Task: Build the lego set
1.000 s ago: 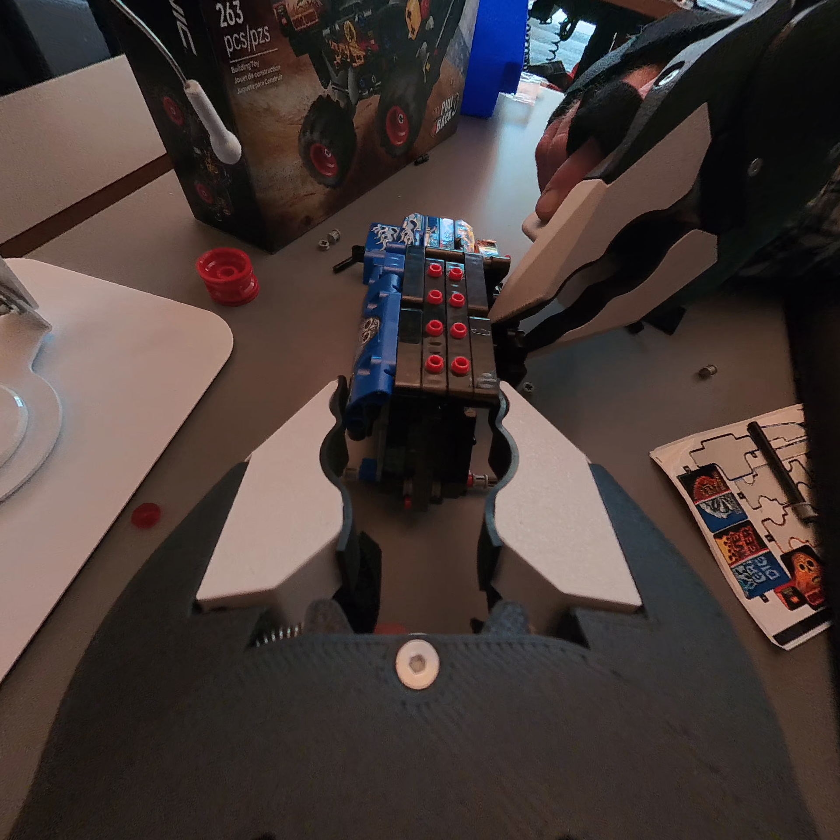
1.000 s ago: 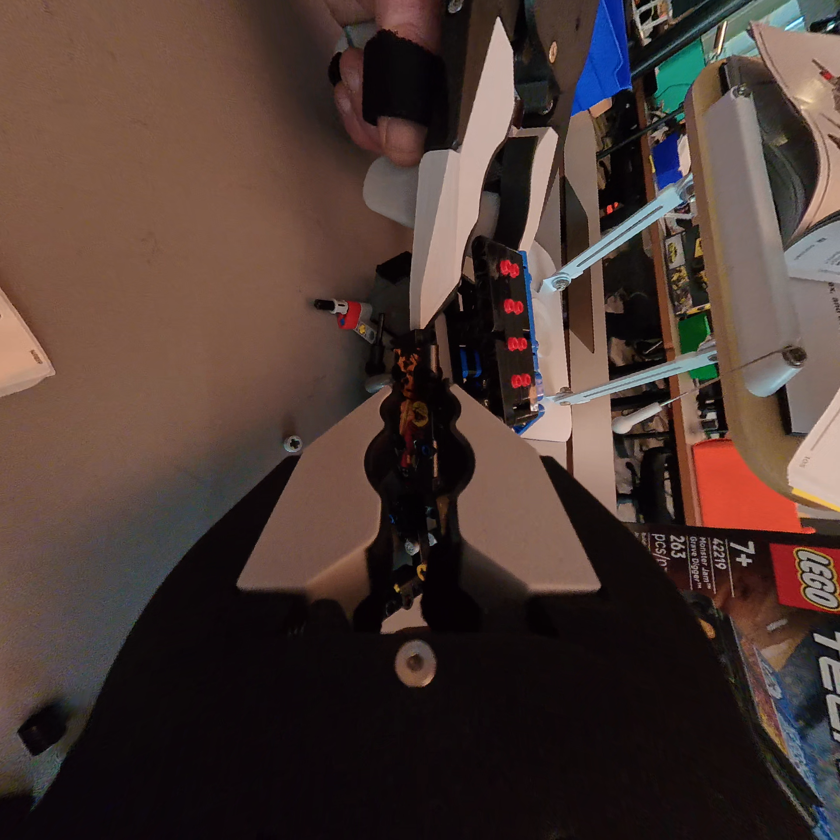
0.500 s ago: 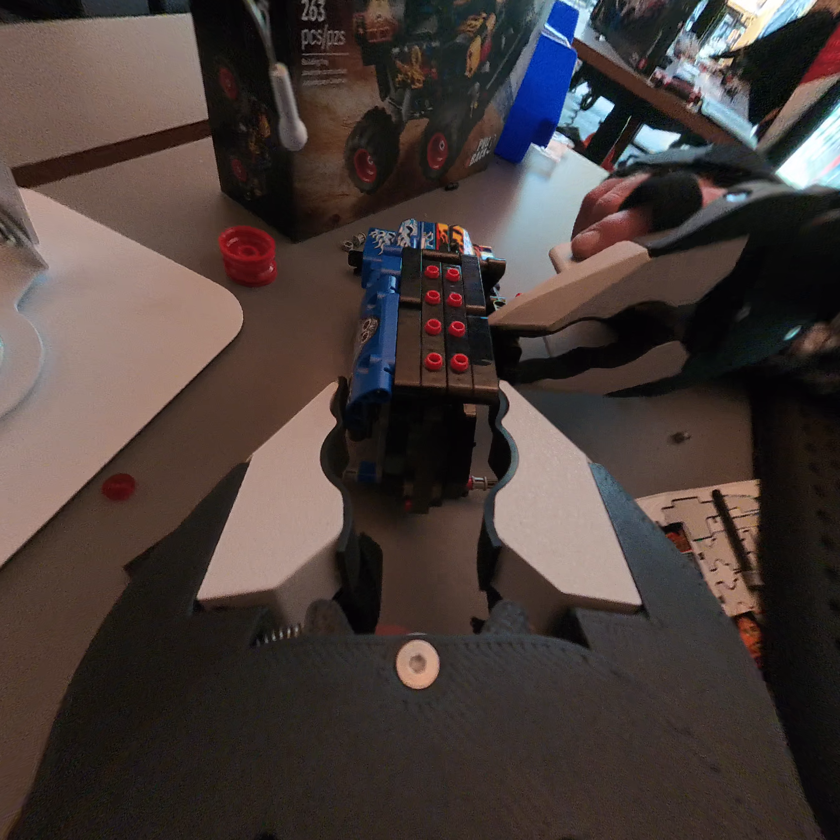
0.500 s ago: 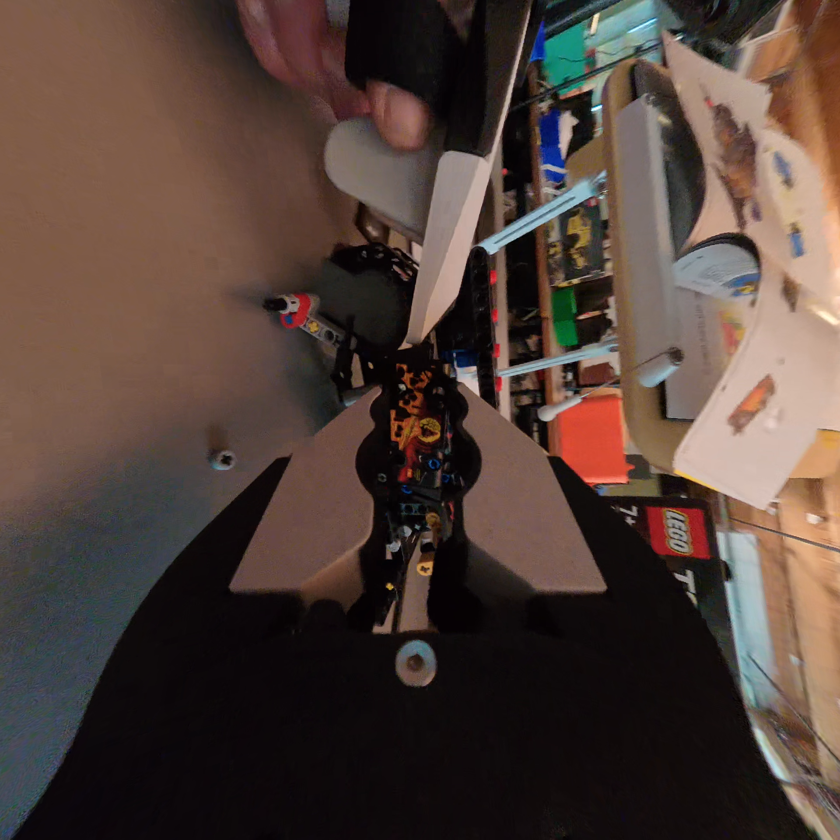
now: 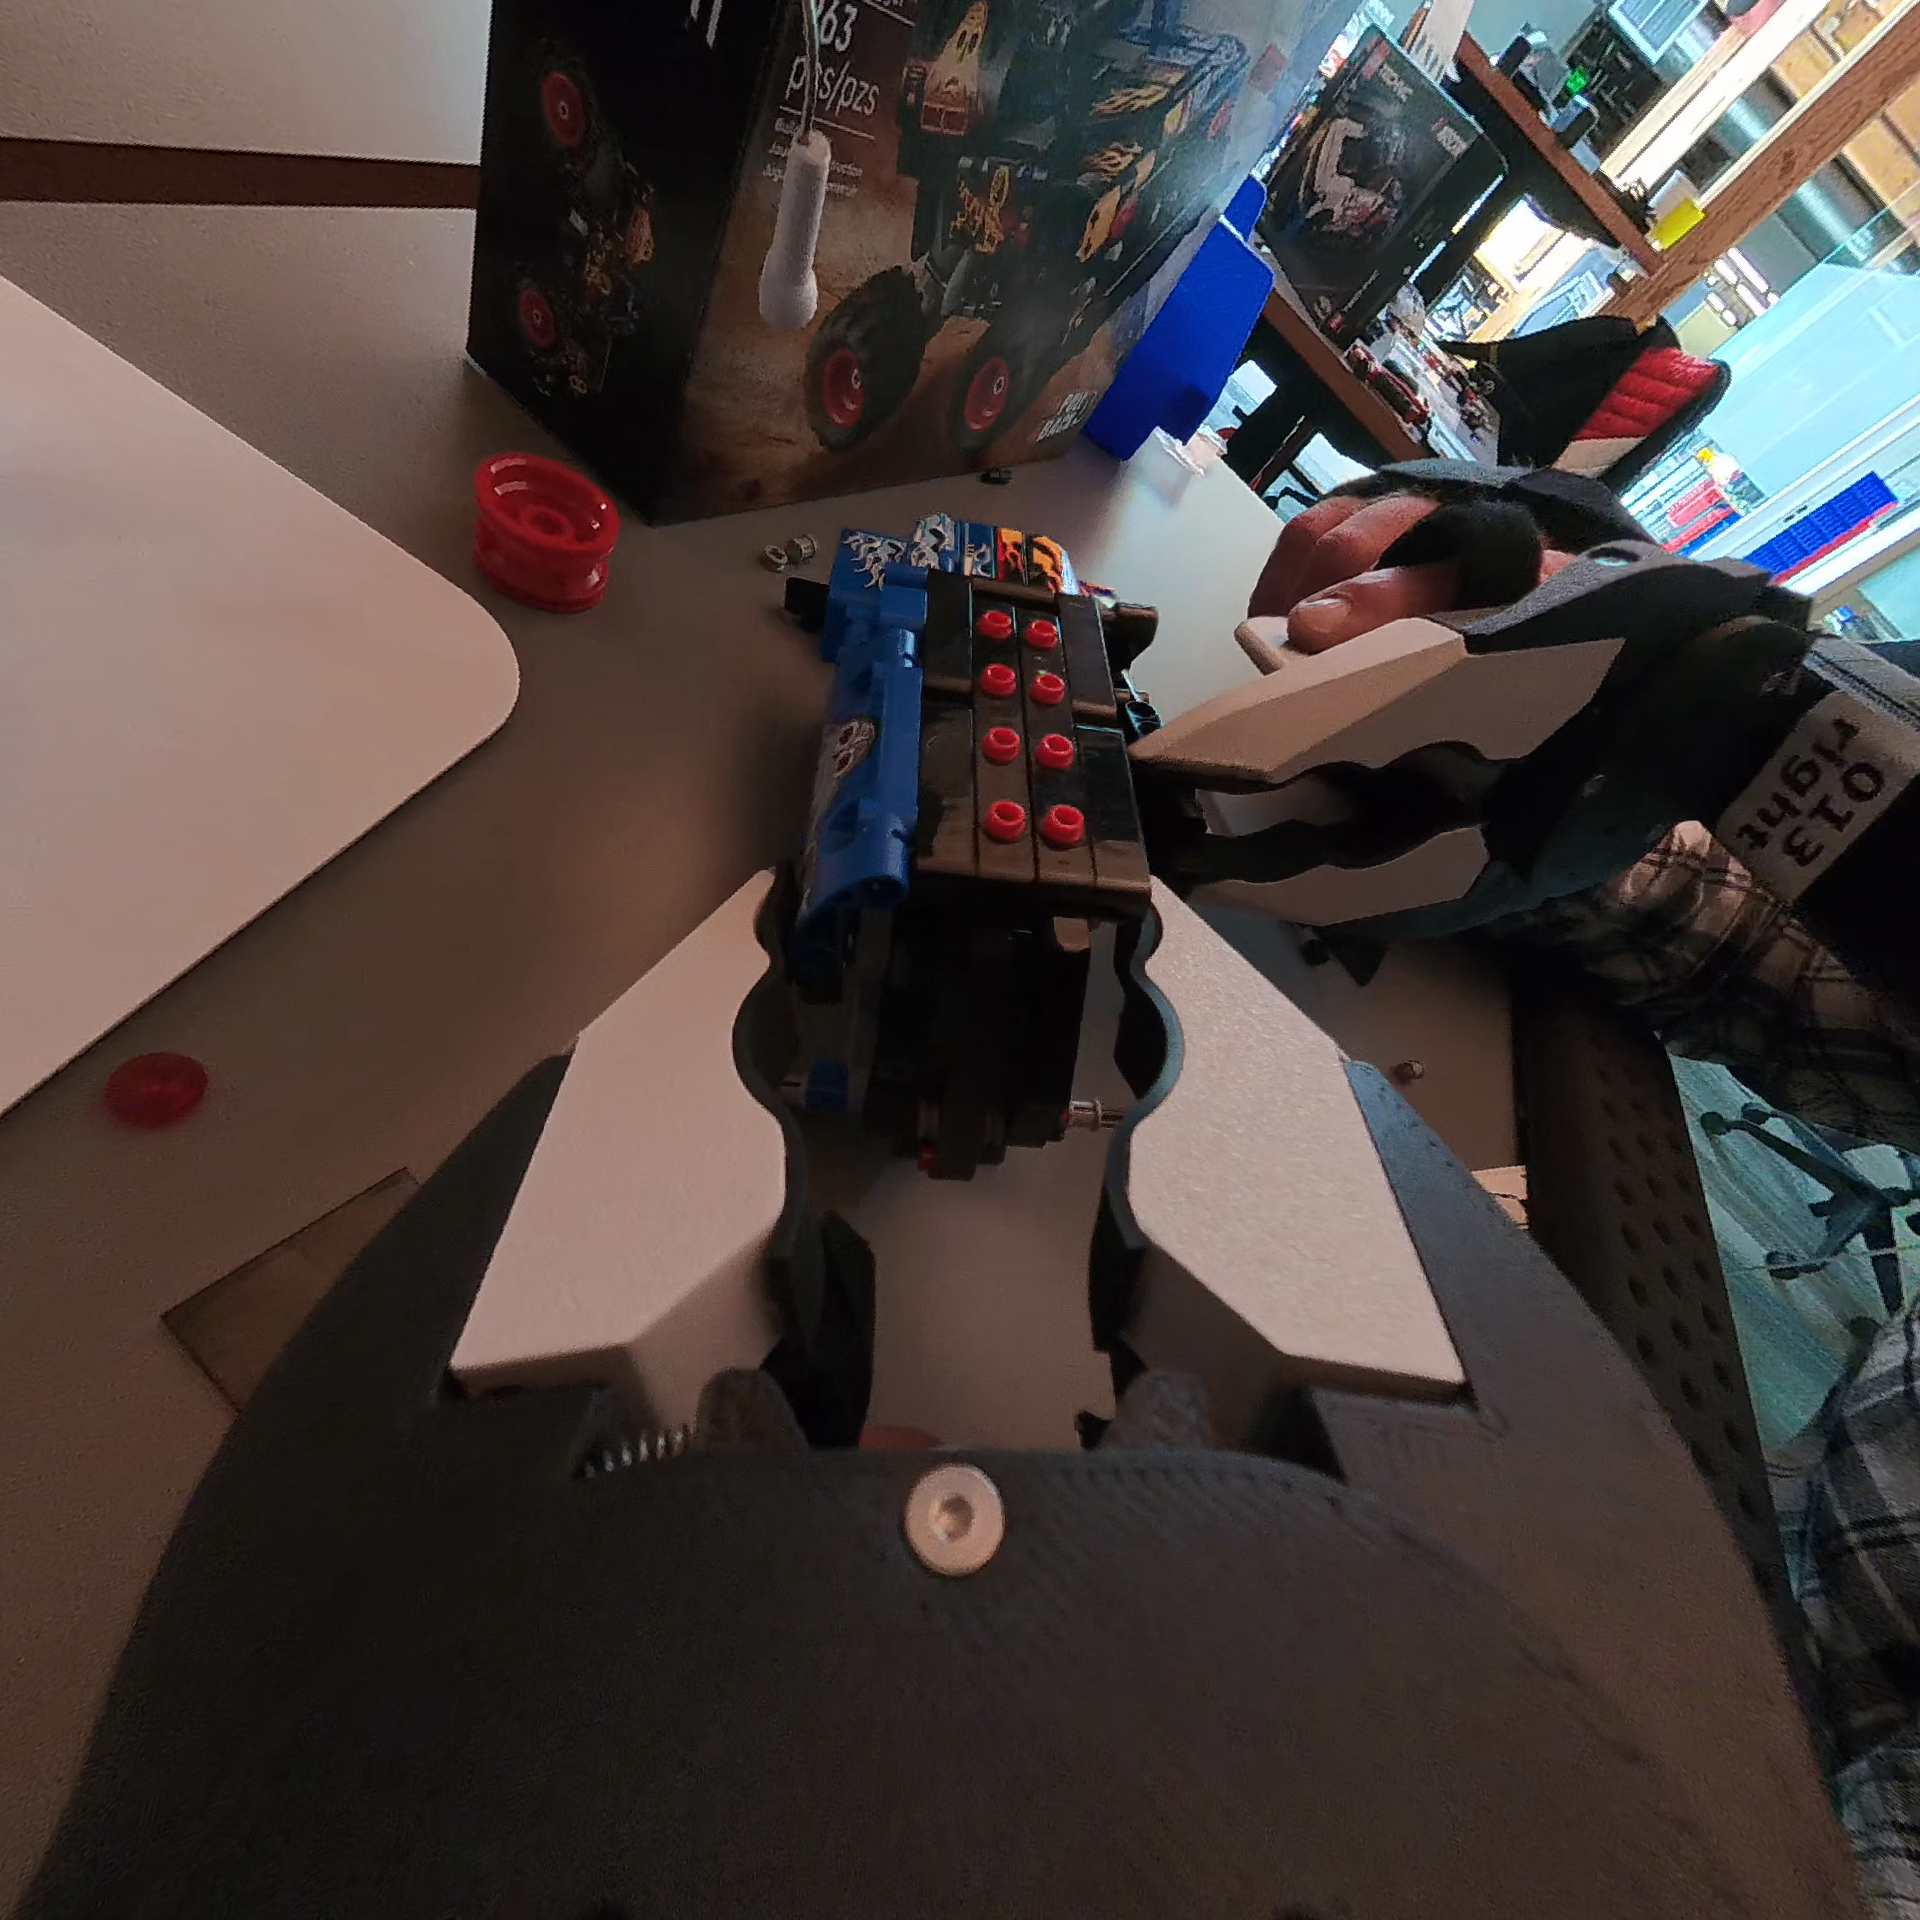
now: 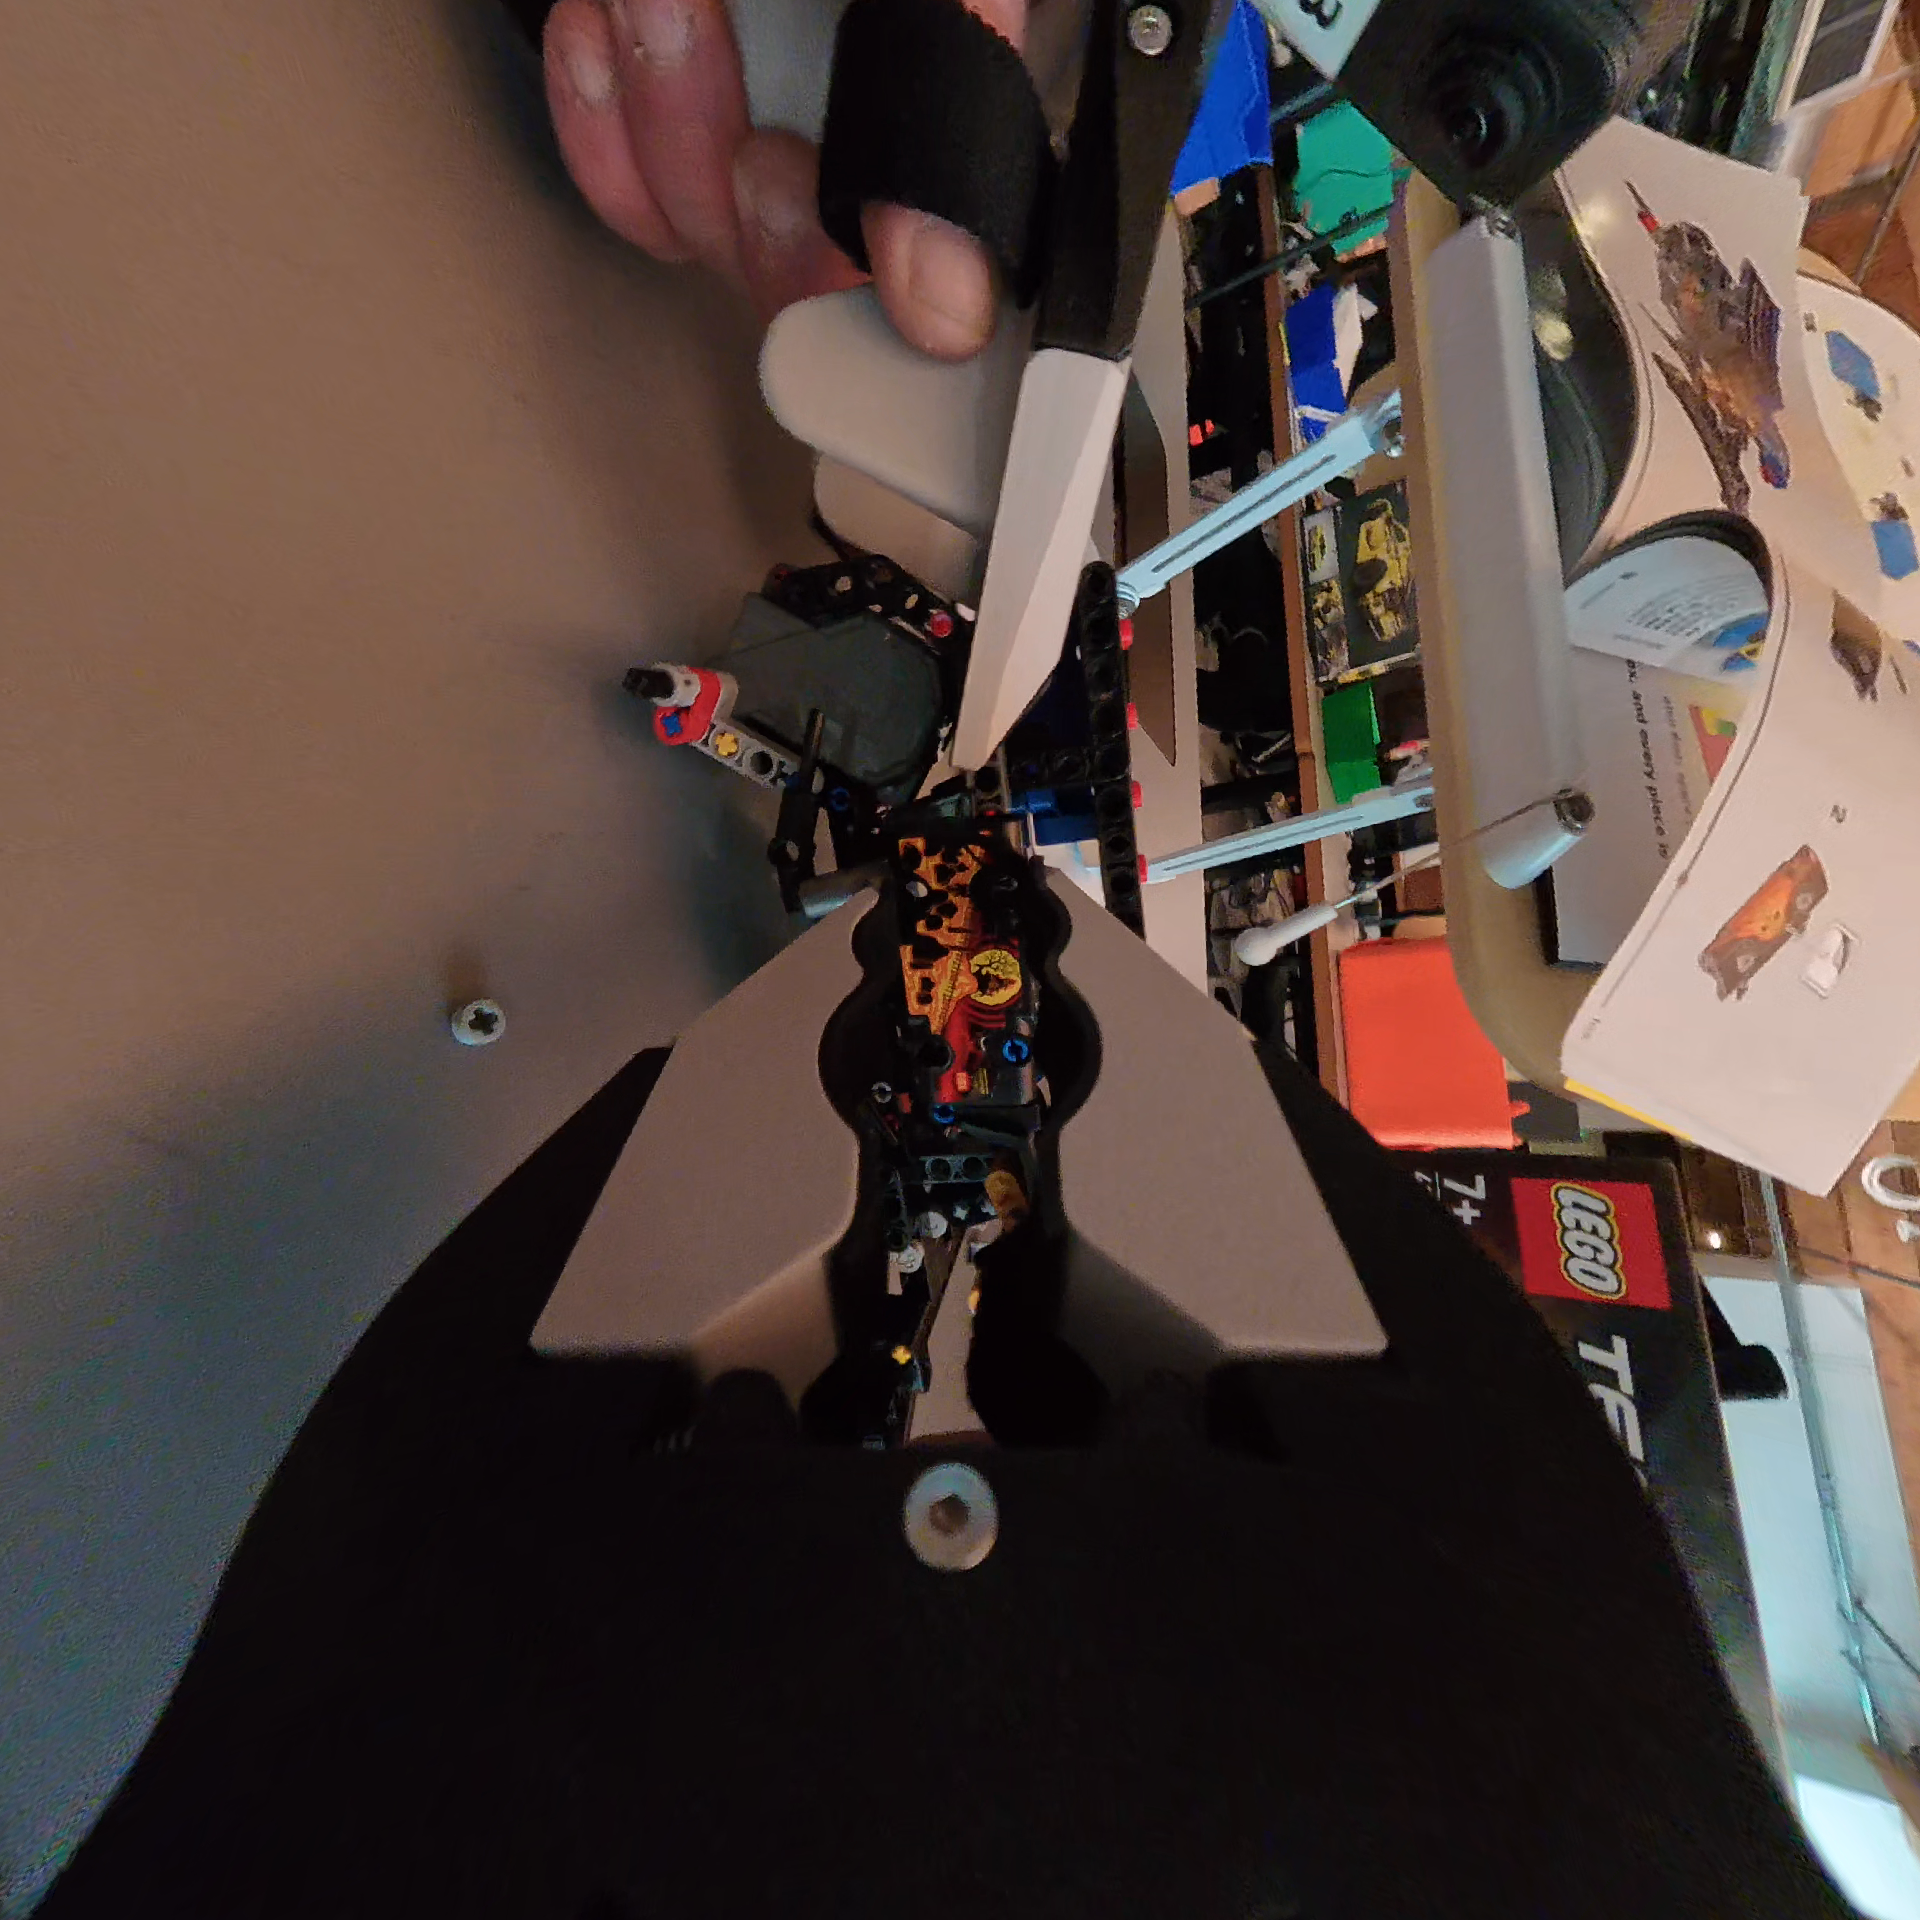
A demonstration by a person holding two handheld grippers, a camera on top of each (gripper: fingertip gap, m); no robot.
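The half-built black and blue brick truck chassis with red studs (image 5: 977,790) is now lifted and tilted off the grey table (image 5: 644,831).
The left gripper (image 5: 951,966) pinches its near end; the right gripper (image 6: 961,935) clamps an orange-flamed side panel (image 6: 961,956), apparently mid-alignment.

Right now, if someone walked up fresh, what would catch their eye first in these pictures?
Most likely the half-built truck body, black and blue with red studs, at the centre of the table, clamped from the near end by the left gripper. The right gripper grips its side panel with flame stickers. Behind stands the set's box, with a loose red wheel rim in front of it.
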